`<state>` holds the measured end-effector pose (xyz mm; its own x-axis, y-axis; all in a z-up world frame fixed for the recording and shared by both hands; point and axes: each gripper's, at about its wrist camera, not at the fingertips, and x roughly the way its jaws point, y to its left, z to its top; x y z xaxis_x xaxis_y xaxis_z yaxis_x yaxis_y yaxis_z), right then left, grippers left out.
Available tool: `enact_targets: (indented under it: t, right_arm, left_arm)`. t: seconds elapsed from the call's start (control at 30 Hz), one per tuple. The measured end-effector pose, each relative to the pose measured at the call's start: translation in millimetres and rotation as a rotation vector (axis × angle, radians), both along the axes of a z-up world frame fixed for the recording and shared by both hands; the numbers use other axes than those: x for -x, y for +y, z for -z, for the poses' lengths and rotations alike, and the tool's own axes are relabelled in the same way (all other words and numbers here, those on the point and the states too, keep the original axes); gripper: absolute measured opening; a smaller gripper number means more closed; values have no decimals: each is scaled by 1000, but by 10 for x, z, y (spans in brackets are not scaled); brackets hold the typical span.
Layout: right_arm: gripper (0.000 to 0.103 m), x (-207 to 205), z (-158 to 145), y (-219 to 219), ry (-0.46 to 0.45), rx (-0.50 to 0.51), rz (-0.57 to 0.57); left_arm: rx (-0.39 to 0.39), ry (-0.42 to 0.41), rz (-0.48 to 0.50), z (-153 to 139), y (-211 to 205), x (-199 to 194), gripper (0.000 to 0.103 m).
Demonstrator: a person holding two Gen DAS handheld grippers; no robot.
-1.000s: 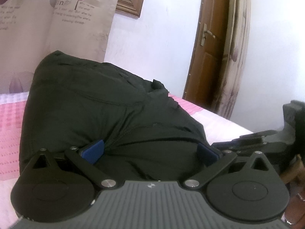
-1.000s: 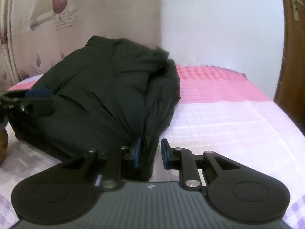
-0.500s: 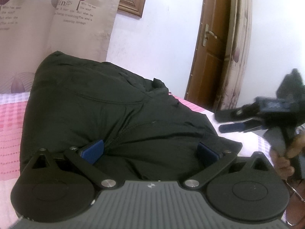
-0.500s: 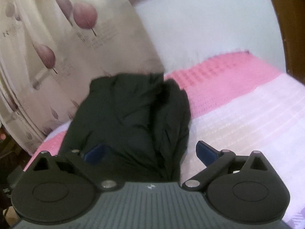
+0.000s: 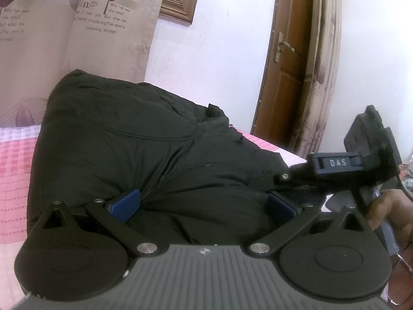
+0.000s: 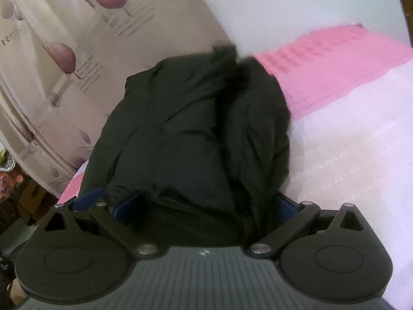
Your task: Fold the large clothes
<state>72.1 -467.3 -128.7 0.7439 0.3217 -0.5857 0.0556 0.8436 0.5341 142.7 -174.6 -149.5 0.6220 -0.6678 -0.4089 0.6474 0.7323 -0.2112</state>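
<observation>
While the black padded jacket [image 5: 134,149] lies bunched in a thick folded mound on the pink-and-white bed cover [image 6: 356,139], it fills the centre of both wrist views; in the right view its collar end points to 12 o'clock and its near hem sits at 6, right at the tool. Judged from the puffy quilting and soft creases: bulky but light, compressible, no stiffness to hold a crease, shell fabric prob. slick, so layers may slide or spring back. Best hold, as a judgement: pinch a seam, hem or doubled edge at the near corners, not the smooth padded face, w/ both tools spaced apart so the mound lifts evenly. Left gripper [image 5: 204,204]: jaws spread wide, blue pads [image 5: 126,204] at approx. 9 and 3 o'clock of the near fold, fabric bulging between them; pads appear to rest against cloth but no pinch is visible. Right gripper [image 6: 204,204]: jaws at full spread, jacket's near edge between them, pads not clamping, nothing held; seen also from the left view at 3 o'clock [image 5: 335,170], body marked "DAS", carried by a person's hand [image 5: 397,214], touching or just beside the jacket's right edge. Outward: leaf-print curtain [image 5: 77,25] at 10–11 o'clock, wooden window frame [image 5: 180,2] at 12, brown door [image 5: 286,59] w/ lever handle at 1–2, white wall [image 5: 219,51] between.
</observation>
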Motion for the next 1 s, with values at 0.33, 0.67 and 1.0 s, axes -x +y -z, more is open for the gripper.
enact_targets:
  t: [0.33, 0.67, 1.0]
  right_arm:
    - [102, -79, 26, -79, -9, -29, -45]
    - [103, -149, 47, -375, 15, -166, -42]
    - [103, -483, 125, -492, 32, -218, -134]
  left_arm:
    - [312, 63, -72, -367, 717, -85, 103]
    - [361, 463, -80, -124, 1377, -1060, 103]
    - [355, 605, 26, 252, 1260, -1473, 103]
